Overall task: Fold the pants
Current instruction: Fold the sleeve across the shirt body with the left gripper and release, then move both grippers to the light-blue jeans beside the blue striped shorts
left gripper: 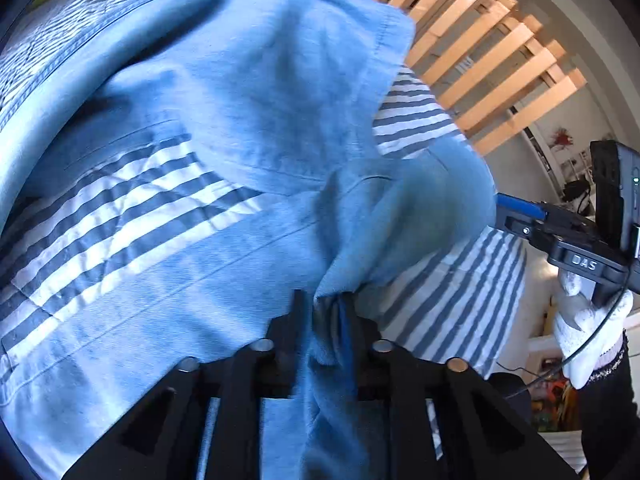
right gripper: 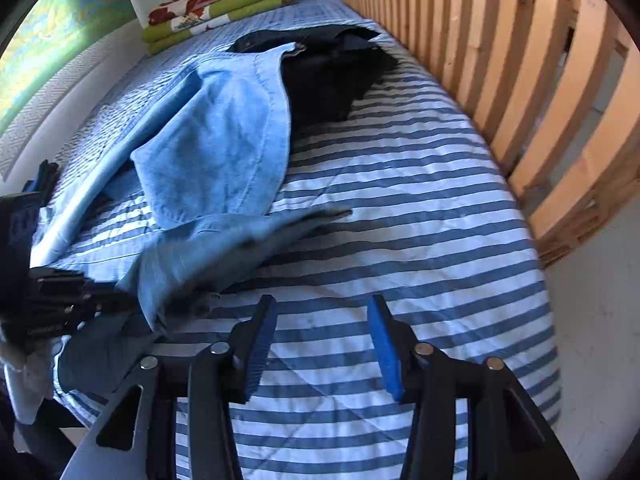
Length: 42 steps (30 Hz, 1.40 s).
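Light blue denim pants [left gripper: 240, 80] lie crumpled across the striped bed, filling most of the left wrist view. My left gripper [left gripper: 323, 300] is shut on a bunched fold of them, and the cloth hangs down between its black fingers. In the right wrist view the pants [right gripper: 224, 140] stretch from the bed's middle to the left, where the left gripper [right gripper: 60, 304] holds one end. My right gripper [right gripper: 322, 304] stands open above the bare striped cover, with nothing between its blue pads and the cloth to its left.
The blue-and-white striped bedspread [right gripper: 400, 200] covers the bed. A dark garment [right gripper: 332, 76] lies behind the pants. Folded green and red blankets [right gripper: 216, 4] sit at the far end. A wooden slat rail [right gripper: 520, 60] runs along the right side. A white-gloved hand [left gripper: 580, 328] holds the right gripper.
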Tool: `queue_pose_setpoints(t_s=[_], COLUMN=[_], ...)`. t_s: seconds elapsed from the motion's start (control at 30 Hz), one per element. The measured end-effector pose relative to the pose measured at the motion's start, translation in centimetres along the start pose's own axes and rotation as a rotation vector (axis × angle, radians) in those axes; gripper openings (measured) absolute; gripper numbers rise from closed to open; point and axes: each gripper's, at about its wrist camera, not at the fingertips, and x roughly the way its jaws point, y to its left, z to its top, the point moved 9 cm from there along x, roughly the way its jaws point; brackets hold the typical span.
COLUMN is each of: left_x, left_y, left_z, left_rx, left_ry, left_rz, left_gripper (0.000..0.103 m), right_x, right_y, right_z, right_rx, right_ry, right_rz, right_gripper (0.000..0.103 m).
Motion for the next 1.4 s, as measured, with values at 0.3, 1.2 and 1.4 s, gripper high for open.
queue_pose_setpoints(t_s=[0.3,1.2,1.4], left_x=[-5.2,-7.2,-13.3], left_y=[-0.7,-11.9,-2.9], left_z=[-1.1,-8.8,-8.2], left_rx=[0.082,0.267,0.140], left_ry=[-0.089,-0.021,-0.148], left_rz=[0.053,-0.234,-0.080], left_gripper=[0.040,0.069,0.069], right_x=[3.4,-5.3,-5.4], right_y=[6.2,-0.5,3.4], right_z=[3.0,-3.0,0.8], right_rx=[-0.060,-0.202,-0.208], right_ry=[0.024,0.173,0.037], right_rz=[0.102,-0.354,-0.284], right_gripper=[0.054,0.028,0.030])
